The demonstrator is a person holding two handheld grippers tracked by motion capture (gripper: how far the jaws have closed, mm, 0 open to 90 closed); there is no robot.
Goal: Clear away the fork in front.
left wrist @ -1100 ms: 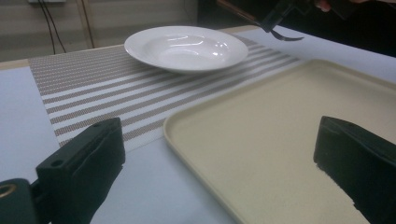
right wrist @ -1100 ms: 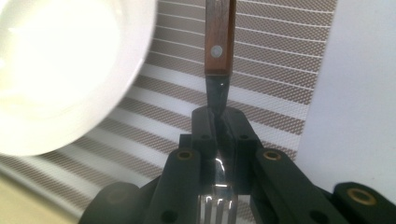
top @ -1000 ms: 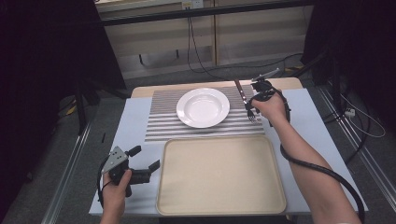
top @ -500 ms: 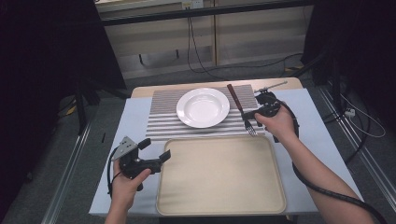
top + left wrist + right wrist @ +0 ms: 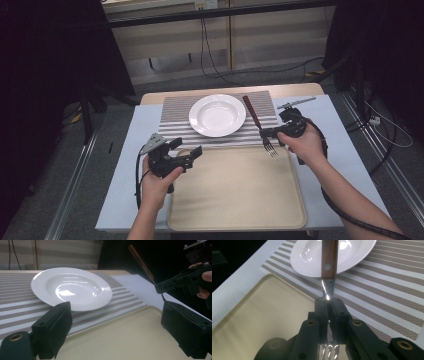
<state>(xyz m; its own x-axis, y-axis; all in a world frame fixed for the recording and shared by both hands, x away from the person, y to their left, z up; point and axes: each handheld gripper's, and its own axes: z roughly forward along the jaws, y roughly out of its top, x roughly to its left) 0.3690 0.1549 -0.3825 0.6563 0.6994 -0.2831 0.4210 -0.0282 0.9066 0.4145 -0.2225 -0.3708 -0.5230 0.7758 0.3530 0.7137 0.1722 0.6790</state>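
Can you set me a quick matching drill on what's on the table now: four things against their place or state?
Things:
1. fork
2. plate
3. tray
4. left gripper

Places or states:
A. on the striped placemat, nothing on it
B. jaws apart, nothing between them, over the tray's far left corner
C. clamped by its metal neck in the right gripper
D. nearest the person, bare

Pairs: 1-C, 2-A, 3-D, 4-B
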